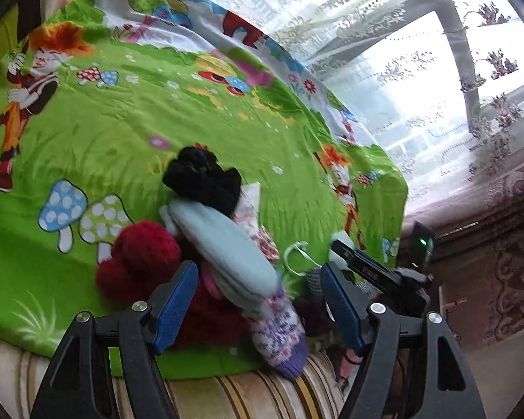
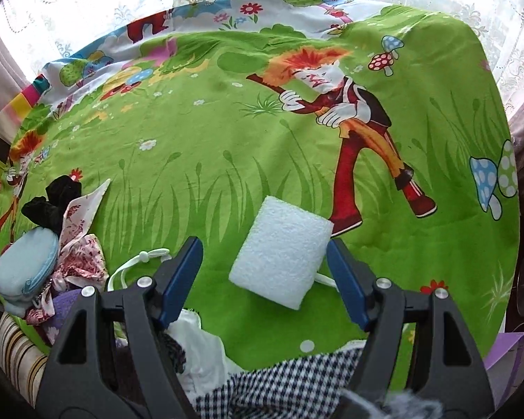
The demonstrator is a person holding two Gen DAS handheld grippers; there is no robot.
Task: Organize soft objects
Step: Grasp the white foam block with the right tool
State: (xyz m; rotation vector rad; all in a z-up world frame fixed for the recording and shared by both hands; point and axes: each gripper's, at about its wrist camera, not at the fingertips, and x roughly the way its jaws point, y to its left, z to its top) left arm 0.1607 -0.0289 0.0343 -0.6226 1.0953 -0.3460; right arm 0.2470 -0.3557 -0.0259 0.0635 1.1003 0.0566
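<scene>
A pile of soft things lies on the green cartoon sheet (image 1: 129, 132). It holds a black fuzzy piece (image 1: 202, 178), a light blue pouch (image 1: 227, 244), a red knitted item (image 1: 139, 262) and a purple-and-white knitted sock (image 1: 279, 328). My left gripper (image 1: 260, 300) hangs open just over the near end of this pile, with the sock and pouch showing between its blue pads, untouched. In the right wrist view a white foam block (image 2: 279, 255) lies on the sheet. My right gripper (image 2: 262, 242) is open around it; the left pad stands clear of the block.
A floral cloth (image 2: 84, 251) and a white cord (image 2: 136, 265) lie beside the pile. Houndstooth fabric (image 2: 279, 384) and a white cloth (image 2: 202, 345) sit at the near edge. The striped sofa edge (image 1: 244, 394) runs below. Lace curtains (image 1: 401, 52) hang behind.
</scene>
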